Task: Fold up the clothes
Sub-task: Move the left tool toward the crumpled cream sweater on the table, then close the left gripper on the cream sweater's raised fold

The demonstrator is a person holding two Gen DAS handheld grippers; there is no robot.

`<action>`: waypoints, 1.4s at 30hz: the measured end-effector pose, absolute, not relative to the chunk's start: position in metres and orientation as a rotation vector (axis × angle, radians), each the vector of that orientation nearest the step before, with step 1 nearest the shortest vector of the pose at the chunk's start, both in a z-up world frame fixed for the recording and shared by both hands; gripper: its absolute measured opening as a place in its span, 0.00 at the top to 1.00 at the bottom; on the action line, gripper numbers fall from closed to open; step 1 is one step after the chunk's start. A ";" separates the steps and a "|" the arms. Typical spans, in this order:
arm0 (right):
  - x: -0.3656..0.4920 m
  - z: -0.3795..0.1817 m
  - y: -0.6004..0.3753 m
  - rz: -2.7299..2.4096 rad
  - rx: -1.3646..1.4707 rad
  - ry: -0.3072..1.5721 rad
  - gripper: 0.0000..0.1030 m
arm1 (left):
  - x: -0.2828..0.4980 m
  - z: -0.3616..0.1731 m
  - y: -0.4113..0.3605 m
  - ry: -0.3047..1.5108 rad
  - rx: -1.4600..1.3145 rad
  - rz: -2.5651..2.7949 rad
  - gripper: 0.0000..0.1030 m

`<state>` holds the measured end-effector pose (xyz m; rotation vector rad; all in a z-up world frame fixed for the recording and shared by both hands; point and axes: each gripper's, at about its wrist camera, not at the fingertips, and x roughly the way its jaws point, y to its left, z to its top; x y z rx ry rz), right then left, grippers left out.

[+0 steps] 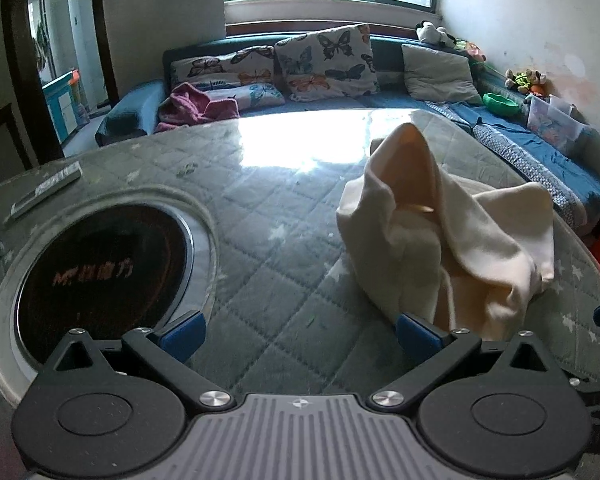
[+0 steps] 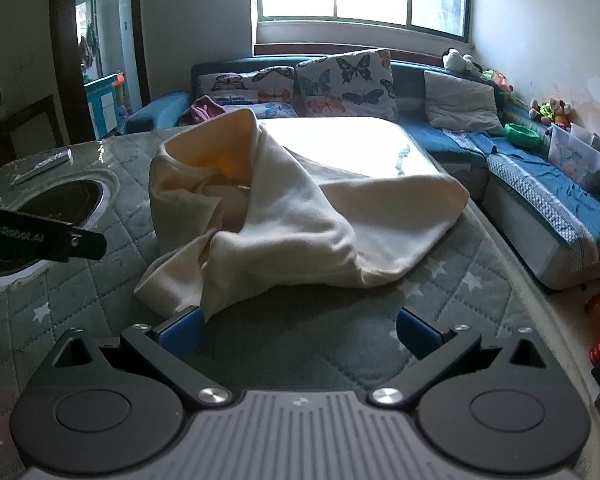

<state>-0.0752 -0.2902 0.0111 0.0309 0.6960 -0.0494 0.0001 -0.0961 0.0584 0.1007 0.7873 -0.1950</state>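
We hold the left gripper (image 1: 300, 332) and right gripper (image 2: 298, 330) with fingers spread, empty. The cream garment (image 2: 284, 216) lies crumpled on the quilted counter (image 1: 268, 240), right of the round cooktop (image 1: 100, 280). We judge it needs spreading flat first: pinch single-layer near edges.

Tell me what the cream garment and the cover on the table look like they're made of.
The cream garment looks like a soft knit, perhaps cotton jersey or fleece: matte, with thick rounded folds that hold some shape. The table cover looks like grey quilted fabric with diamond stitching and white stars, seemingly under a clear glossy sheet, since the window glares off it; whether glass or plastic I cannot tell.
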 end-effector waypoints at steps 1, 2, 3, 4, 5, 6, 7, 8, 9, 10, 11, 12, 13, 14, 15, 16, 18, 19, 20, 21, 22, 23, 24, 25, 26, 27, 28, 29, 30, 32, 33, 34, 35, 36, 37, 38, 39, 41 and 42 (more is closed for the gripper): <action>-0.074 0.013 -0.291 -0.048 0.029 0.691 0.00 | 0.002 0.060 -0.098 0.785 0.103 -0.197 0.00; -0.073 0.015 -0.291 -0.046 0.027 0.687 0.00 | 0.005 0.062 -0.100 0.782 0.103 -0.198 0.00; -0.072 0.016 -0.291 -0.044 0.025 0.683 0.00 | 0.007 0.065 -0.101 0.778 0.104 -0.199 0.00; -0.070 0.018 -0.292 -0.043 0.022 0.678 0.00 | 0.010 0.067 -0.102 0.774 0.105 -0.206 0.00; -0.069 0.020 -0.292 -0.041 0.019 0.673 0.00 | 0.012 0.070 -0.103 0.768 0.109 -0.218 0.00; -0.067 0.022 -0.292 -0.040 0.015 0.669 0.00 | 0.015 0.072 -0.105 0.762 0.113 -0.218 0.00; -0.065 0.023 -0.292 -0.039 0.010 0.666 0.00 | 0.018 0.074 -0.107 0.758 0.117 -0.217 0.00; -0.064 0.024 -0.292 -0.039 0.006 0.662 0.00 | 0.021 0.076 -0.109 0.754 0.121 -0.218 0.00; -0.062 0.026 -0.292 -0.038 0.003 0.660 0.00 | 0.024 0.078 -0.111 0.751 0.123 -0.221 0.00; -0.060 0.027 -0.292 -0.035 0.000 0.656 0.00 | 0.026 0.079 -0.113 0.748 0.126 -0.223 0.00; -0.057 0.029 -0.292 -0.032 -0.003 0.652 0.00 | 0.028 0.081 -0.114 0.747 0.131 -0.224 0.00; -0.055 0.031 -0.292 -0.030 -0.004 0.648 0.00 | 0.031 0.082 -0.116 0.745 0.136 -0.225 0.00; -0.053 0.032 -0.292 -0.029 -0.004 0.645 0.00 | 0.033 0.083 -0.118 0.743 0.139 -0.227 0.00; -0.050 0.034 -0.292 -0.026 -0.004 0.643 0.00 | 0.036 0.084 -0.119 0.741 0.143 -0.229 0.00; -0.048 0.035 -0.292 -0.024 -0.003 0.640 0.00 | 0.039 0.085 -0.120 0.739 0.144 -0.230 0.00; -0.045 0.036 -0.291 -0.023 -0.004 0.636 0.00 | 0.042 0.086 -0.121 0.735 0.143 -0.232 0.00; -0.039 0.038 -0.291 -0.018 -0.007 0.628 0.00 | 0.051 0.089 -0.122 0.728 0.130 -0.235 0.00; -0.035 0.038 -0.290 -0.017 -0.010 0.627 0.01 | 0.056 0.090 -0.121 0.723 0.122 -0.234 0.00; -0.030 0.038 -0.290 -0.017 -0.012 0.629 0.01 | 0.061 0.091 -0.121 0.718 0.114 -0.231 0.00; -0.026 0.037 -0.290 -0.019 -0.013 0.632 0.02 | 0.067 0.092 -0.121 0.716 0.111 -0.229 0.00; -0.021 0.036 -0.290 -0.015 -0.013 0.637 0.05 | 0.072 0.091 -0.122 0.716 0.113 -0.232 0.00; -0.017 0.035 -0.290 -0.007 -0.010 0.645 0.07 | 0.077 0.091 -0.123 0.716 0.115 -0.235 0.00; -0.012 0.033 -0.290 0.001 -0.007 0.653 0.07 | 0.082 0.091 -0.124 0.717 0.117 -0.240 0.01; -0.008 0.032 -0.290 0.005 -0.007 0.661 0.10 | 0.086 0.089 -0.125 0.723 0.121 -0.248 0.01; -0.004 0.030 -0.289 0.008 -0.008 0.670 0.11 | 0.089 0.088 -0.127 0.730 0.126 -0.259 0.01; 0.001 0.027 -0.289 0.013 -0.009 0.682 0.12 | 0.093 0.086 -0.129 0.736 0.130 -0.268 0.04; 0.005 0.025 -0.288 0.024 -0.009 0.692 0.15 | 0.095 0.084 -0.130 0.742 0.137 -0.277 0.06; 0.007 0.023 -0.288 0.037 -0.009 0.702 0.16 | 0.097 0.082 -0.132 0.746 0.145 -0.287 0.07; 0.010 0.020 -0.287 0.045 -0.011 0.714 0.17 | 0.097 0.079 -0.134 0.749 0.157 -0.296 0.10; 0.016 0.014 -0.285 0.057 -0.017 0.742 0.23 | 0.099 0.074 -0.137 0.761 0.178 -0.306 0.20; 0.017 0.011 -0.285 0.065 -0.025 0.753 0.24 | 0.099 0.071 -0.137 0.767 0.179 -0.317 0.29; 0.017 0.008 -0.284 0.068 -0.036 0.761 0.26 | 0.100 0.069 -0.136 0.774 0.176 -0.332 0.42; 0.017 0.006 -0.283 0.070 -0.049 0.769 0.29 | 0.103 0.067 -0.135 0.785 0.170 -0.346 0.49; 0.017 0.003 -0.282 0.072 -0.061 0.776 0.32 | 0.104 0.064 -0.134 0.797 0.161 -0.357 0.66; 0.015 0.000 -0.282 0.073 -0.067 0.783 0.39 | 0.105 0.063 -0.131 0.808 0.149 -0.367 0.80; 0.013 -0.002 -0.283 0.075 -0.070 0.790 0.44 | 0.105 0.061 -0.129 0.815 0.138 -0.376 0.84; 0.011 -0.004 -0.284 0.077 -0.072 0.797 0.47 | 0.103 0.061 -0.126 0.814 0.130 -0.386 0.88; 0.005 -0.006 -0.286 0.081 -0.079 0.805 0.56 | 0.097 0.061 -0.120 0.801 0.128 -0.399 0.90; 0.001 -0.005 -0.287 0.085 -0.084 0.803 0.59 | 0.093 0.062 -0.117 0.796 0.126 -0.403 0.91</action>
